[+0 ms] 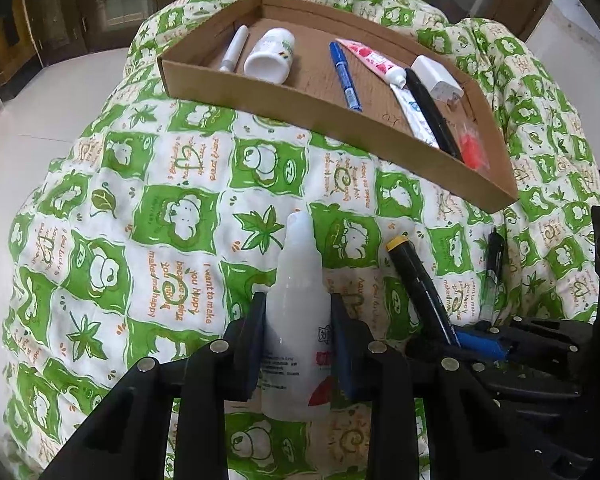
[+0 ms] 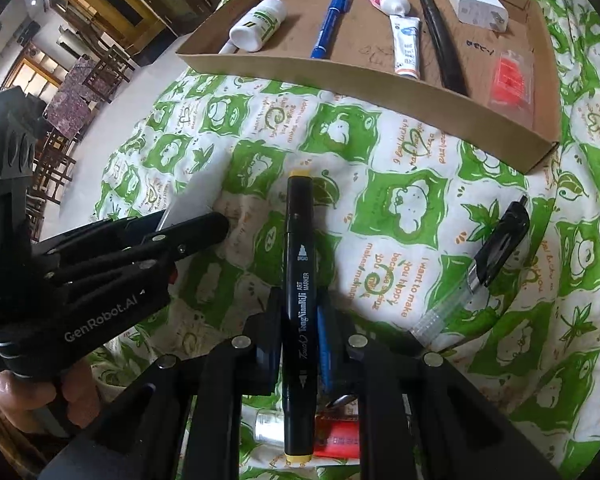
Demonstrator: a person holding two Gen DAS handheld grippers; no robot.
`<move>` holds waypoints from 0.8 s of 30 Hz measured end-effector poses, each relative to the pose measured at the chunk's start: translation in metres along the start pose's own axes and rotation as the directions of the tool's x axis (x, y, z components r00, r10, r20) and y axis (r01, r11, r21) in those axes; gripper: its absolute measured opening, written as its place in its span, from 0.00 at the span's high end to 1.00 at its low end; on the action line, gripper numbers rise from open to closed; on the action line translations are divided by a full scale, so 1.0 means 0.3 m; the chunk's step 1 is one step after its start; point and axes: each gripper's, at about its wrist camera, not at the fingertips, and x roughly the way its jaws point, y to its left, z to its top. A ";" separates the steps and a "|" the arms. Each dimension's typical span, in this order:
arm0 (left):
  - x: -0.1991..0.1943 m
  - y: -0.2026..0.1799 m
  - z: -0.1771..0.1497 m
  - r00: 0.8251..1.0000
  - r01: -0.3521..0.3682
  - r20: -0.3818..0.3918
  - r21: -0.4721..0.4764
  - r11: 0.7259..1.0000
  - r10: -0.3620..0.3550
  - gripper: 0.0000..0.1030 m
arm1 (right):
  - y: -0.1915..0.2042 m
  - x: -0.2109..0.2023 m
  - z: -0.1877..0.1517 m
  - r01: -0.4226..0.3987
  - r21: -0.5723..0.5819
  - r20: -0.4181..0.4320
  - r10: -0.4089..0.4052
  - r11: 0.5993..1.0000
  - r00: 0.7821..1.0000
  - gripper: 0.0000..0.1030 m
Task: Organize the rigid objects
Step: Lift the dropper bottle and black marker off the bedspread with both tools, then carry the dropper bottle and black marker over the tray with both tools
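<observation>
The left gripper [image 1: 298, 320] pinches a white bottle [image 1: 296, 312] between its fingers, above the quilt [image 1: 160, 208] and near the tray [image 1: 380, 136]. The right gripper [image 2: 300, 320] clamps a black marker [image 2: 298, 300], also on the near side of the tray. Inside the tray lie a pill bottle [image 2: 258, 24], a blue pen [image 2: 328, 24], two tubes, a black pen [image 2: 440, 40] and a charger [image 2: 476, 6]. A clip pen [image 2: 472, 264] lies on the quilt to the right of the marker.

Black claw [image 2: 112, 264] (marked "GenRobot.AI"), apparently silver-bolted.
</observation>
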 end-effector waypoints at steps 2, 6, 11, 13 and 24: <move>-0.011 -0.001 -0.002 1.000 0.010 0.013 0.000 1.000 -0.010 0.70 | -0.007 -0.007 0.001 -0.018 0.013 0.008 0.018 1.000 1.000 0.86; -0.023 0.016 -0.002 0.999 0.030 0.032 -0.017 0.999 -0.029 0.70 | -0.013 -0.033 0.006 -0.050 0.020 0.036 0.049 0.999 0.998 0.86; -0.042 0.022 -0.008 0.998 0.039 0.049 -0.020 0.999 -0.038 0.70 | -0.014 -0.074 0.007 -0.070 0.009 0.073 0.070 0.997 0.995 0.86; -0.050 0.026 -0.006 0.997 0.041 0.060 -0.023 0.999 -0.040 0.70 | -0.018 -0.093 0.008 -0.082 0.013 0.089 0.081 0.997 0.993 0.86; -0.078 0.040 -0.004 0.995 0.039 0.092 -0.045 0.998 -0.034 0.70 | -0.078 -0.210 0.039 -0.105 0.044 0.189 0.095 0.993 0.977 0.86</move>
